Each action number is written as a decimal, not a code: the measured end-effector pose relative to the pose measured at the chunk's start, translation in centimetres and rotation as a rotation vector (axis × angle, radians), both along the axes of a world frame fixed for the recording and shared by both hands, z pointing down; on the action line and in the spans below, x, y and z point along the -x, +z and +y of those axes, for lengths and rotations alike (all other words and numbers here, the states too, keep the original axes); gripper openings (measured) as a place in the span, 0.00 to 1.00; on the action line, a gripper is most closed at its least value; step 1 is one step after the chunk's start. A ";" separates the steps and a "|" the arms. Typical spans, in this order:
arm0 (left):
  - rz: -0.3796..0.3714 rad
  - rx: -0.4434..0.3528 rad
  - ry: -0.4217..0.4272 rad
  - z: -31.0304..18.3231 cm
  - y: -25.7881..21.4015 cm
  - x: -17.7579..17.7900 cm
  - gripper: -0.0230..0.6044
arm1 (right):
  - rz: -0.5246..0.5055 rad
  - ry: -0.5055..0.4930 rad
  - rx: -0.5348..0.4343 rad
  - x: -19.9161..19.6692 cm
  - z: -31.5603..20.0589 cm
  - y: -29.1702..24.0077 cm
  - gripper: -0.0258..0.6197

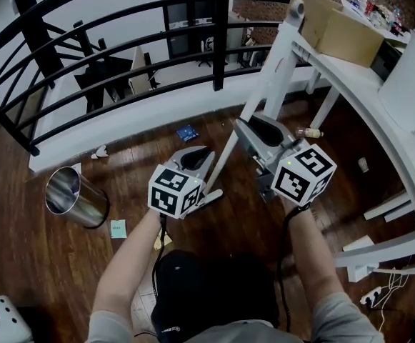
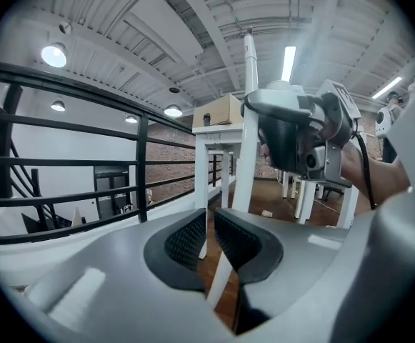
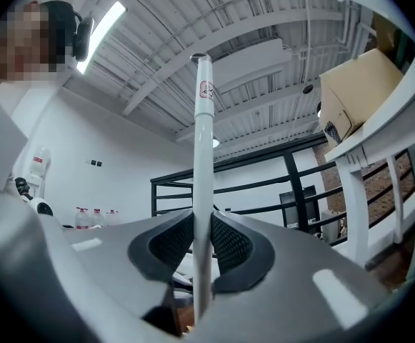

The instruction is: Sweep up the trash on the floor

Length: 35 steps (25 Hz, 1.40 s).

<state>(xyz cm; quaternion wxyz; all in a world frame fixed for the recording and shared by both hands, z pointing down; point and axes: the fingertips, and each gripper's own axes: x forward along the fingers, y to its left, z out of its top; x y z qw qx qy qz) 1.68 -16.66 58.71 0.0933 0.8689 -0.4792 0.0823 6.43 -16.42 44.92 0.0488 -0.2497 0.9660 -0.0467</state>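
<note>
A long white broom handle [image 1: 271, 70] slants from the upper right down toward me over the wooden floor. My right gripper [image 1: 248, 126] is shut on it; in the right gripper view the handle [image 3: 203, 134] stands upright between the pads [image 3: 230, 243], which press on both sides. My left gripper [image 1: 206, 151] hangs just left of the handle's lower part, with a narrow gap between its jaws [image 2: 211, 224] and nothing pinched. Trash lies on the floor: a blue packet [image 1: 187, 132], crumpled white paper [image 1: 100, 151], a pale green slip [image 1: 118, 228] and a small bottle [image 1: 308, 132].
A shiny metal bin [image 1: 75, 197] stands tilted at the left. A black curved railing [image 1: 121, 70] bounds the floor at the back. A white table [image 1: 364, 84] with cardboard boxes [image 1: 350, 38] curves along the right, and a white cup [image 1: 363, 164] lies under it.
</note>
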 end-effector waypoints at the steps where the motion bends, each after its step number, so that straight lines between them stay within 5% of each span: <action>1: 0.007 0.000 0.019 0.2 -0.2 -0.6 0.14 | 0.003 0.002 0.002 0.0 -0.1 0.0 0.16; 9: 0.028 0.005 0.053 -0.1 0.0 -3.2 0.21 | 0.010 0.068 0.038 -2.1 -1.3 0.3 0.16; 10: 0.033 0.007 0.067 0.2 0.0 -3.7 0.25 | 0.012 0.072 0.042 -2.3 -1.4 0.4 0.16; 11: 0.033 0.009 0.085 0.4 0.1 -4.3 0.40 | 0.014 0.074 0.045 -2.5 -1.5 0.4 0.16; 18: -0.005 0.006 0.108 -0.9 1.0 -8.8 0.42 | 0.036 0.077 0.028 -2.7 0.3 0.2 0.16; 21: -0.005 0.007 0.090 -1.5 1.1 -9.3 0.35 | 0.042 0.093 0.037 -3.4 0.2 0.3 0.15; 25: -0.099 -0.009 0.105 -1.9 1.4 -9.6 0.15 | 0.047 0.114 0.044 -4.5 0.1 0.5 0.16; 31: -0.131 -0.025 0.146 -1.4 1.7 -10.6 0.13 | 0.093 0.131 0.001 -5.2 0.4 0.6 0.18; 35: -0.128 -0.024 0.170 -1.4 1.7 -11.0 0.13 | 0.102 0.112 -0.029 -6.4 0.2 -1.2 0.29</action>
